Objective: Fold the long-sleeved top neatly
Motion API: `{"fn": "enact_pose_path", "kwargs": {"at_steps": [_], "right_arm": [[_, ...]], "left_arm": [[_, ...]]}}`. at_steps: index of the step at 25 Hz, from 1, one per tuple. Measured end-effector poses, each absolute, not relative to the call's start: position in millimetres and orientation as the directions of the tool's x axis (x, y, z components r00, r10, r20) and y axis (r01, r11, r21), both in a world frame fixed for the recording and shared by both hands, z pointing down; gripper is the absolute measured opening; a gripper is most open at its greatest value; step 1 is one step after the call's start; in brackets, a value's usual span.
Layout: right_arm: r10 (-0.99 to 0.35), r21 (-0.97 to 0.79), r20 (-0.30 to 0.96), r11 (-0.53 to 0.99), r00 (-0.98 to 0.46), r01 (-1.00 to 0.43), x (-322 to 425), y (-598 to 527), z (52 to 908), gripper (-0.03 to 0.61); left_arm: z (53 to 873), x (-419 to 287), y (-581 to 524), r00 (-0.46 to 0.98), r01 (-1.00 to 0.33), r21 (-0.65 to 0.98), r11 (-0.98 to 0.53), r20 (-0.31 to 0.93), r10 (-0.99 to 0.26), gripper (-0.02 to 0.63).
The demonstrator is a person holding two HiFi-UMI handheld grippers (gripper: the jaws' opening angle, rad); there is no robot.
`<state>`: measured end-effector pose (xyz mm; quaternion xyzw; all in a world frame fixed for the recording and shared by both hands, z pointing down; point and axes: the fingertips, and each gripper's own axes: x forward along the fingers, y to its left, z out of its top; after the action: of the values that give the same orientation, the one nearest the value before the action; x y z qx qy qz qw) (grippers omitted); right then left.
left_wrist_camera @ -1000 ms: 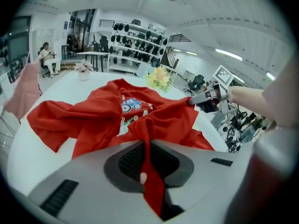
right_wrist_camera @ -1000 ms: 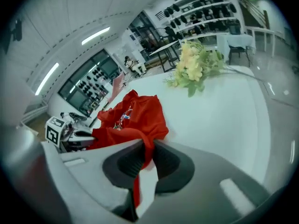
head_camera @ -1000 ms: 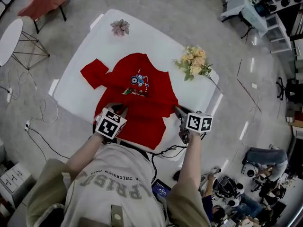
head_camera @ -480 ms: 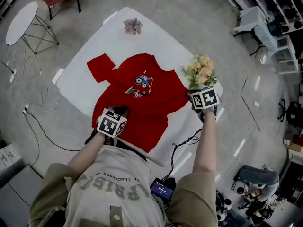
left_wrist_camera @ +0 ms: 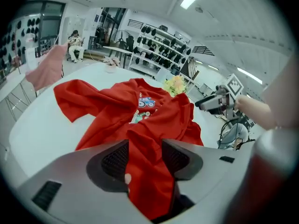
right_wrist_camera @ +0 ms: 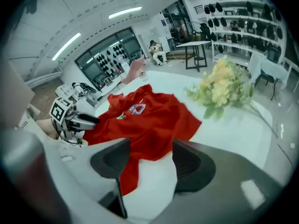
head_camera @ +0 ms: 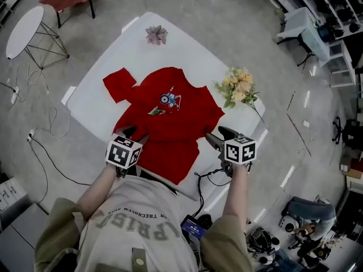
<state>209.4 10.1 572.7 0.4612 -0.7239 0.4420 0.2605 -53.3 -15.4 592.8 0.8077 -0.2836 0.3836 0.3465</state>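
Left gripper [left_wrist_camera: 145, 146]: jaws have just been opened and stand apart. A loose red fold of the top [left_wrist_camera: 140, 111] is draped between them, not pinched.

Right gripper [right_wrist_camera: 148, 157]: jaws also just spread, nothing gripped. Hem and white table [head_camera: 108, 67] are seen through the gap.

One sleeve cannot be made out. The top is laid rumpled mid-table, print [head_camera: 168, 100] up, the other sleeve [head_camera: 118, 84] spread far-left.

Both grippers are angled down at its near corners, forearms stretched forward.
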Motion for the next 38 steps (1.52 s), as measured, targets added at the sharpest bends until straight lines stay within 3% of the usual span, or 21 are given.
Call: {"fn": "enact_pose_path", "kwargs": {"at_steps": [5,6,8,9,11,16,19,20,21,22,23,27,32,33,35,36,38], "right_arm": [[-0.305,-0.351,0.863,0.212,-0.403,-0.912,160,50,622,0.268],[-0.286,-0.331,0.877,0.222,-0.386,-0.917,159,53,627,0.242],[-0.269,-0.292,0.898,0.228,-0.349,-0.929,166,56,630,0.07],[-0.27,-0.277,0.904,0.222,-0.332,-0.935,173,58,628,0.029],[-0.273,-0.253,0.913,0.206,-0.304,-0.945,192,60,622,0.022],[-0.277,-0.161,0.935,0.218,-0.219,-0.962,228,60,607,0.021],[-0.201,-0.173,0.953,0.259,-0.228,-0.95,225,74,622,0.025],[-0.188,-0.214,0.946,0.246,-0.263,-0.945,221,77,624,0.061],[-0.202,-0.256,0.933,0.212,-0.299,-0.943,221,77,622,0.14],[-0.243,-0.29,0.915,0.164,-0.323,-0.943,225,71,616,0.224],[-0.305,-0.313,0.893,0.11,-0.332,-0.943,234,62,609,0.262],[-0.468,-0.299,0.847,-0.027,-0.252,-0.954,278,14,587,0.262],[-0.372,-0.294,0.886,0.011,-0.277,-0.956,269,-13,614,0.255],[-0.34,-0.289,0.897,0.033,-0.283,-0.957,265,-13,620,0.234],[-0.284,-0.239,0.924,0.099,-0.257,-0.966,264,-11,624,0.098],[-0.262,-0.207,0.935,0.141,-0.238,-0.968,266,-10,624,0.031],[-0.221,-0.177,0.948,0.225,-0.227,-0.958,269,-8,622,0.025]], "left_arm": [[623,-23,-2,0.521,-0.7,0.354,-0.621,0.847,-0.105,0.206],[626,-22,-3,0.516,-0.697,0.345,-0.629,0.85,-0.105,0.184],[627,-23,-6,0.516,-0.685,0.335,-0.647,0.85,-0.106,0.104],[626,-25,-7,0.52,-0.678,0.337,-0.653,0.848,-0.103,0.087],[624,-30,-8,0.526,-0.664,0.338,-0.667,0.845,-0.095,0.058],[619,-42,-7,0.526,-0.636,0.318,-0.703,0.846,-0.093,0.046],[624,-46,2,0.506,-0.608,0.296,-0.736,0.86,-0.072,0.048],[624,-48,6,0.494,-0.595,0.286,-0.751,0.868,-0.061,0.049],[623,-49,10,0.483,-0.579,0.275,-0.768,0.874,-0.051,0.066],[618,-51,13,0.475,-0.561,0.261,-0.786,0.879,-0.047,0.106],[610,-53,15,0.473,-0.543,0.242,-0.804,0.879,-0.055,0.156],[569,-37,12,0.526,-0.462,0.118,-0.879,0.834,-0.165,0.175],[603,7,21,0.424,-0.25,-0.022,-0.968,0.896,-0.13,0.209],[614,6,22,0.385,-0.213,-0.049,-0.976,0.914,-0.13,0.203],[624,-1,25,0.351,-0.165,-0.077,-0.983,0.927,-0.131,0.091],[624,-4,27,0.357,-0.156,-0.069,-0.985,0.926,-0.121,0.066],[618,-11,35,0.387,-0.153,-0.006,-0.988,0.92,-0.065,0.057]]}}
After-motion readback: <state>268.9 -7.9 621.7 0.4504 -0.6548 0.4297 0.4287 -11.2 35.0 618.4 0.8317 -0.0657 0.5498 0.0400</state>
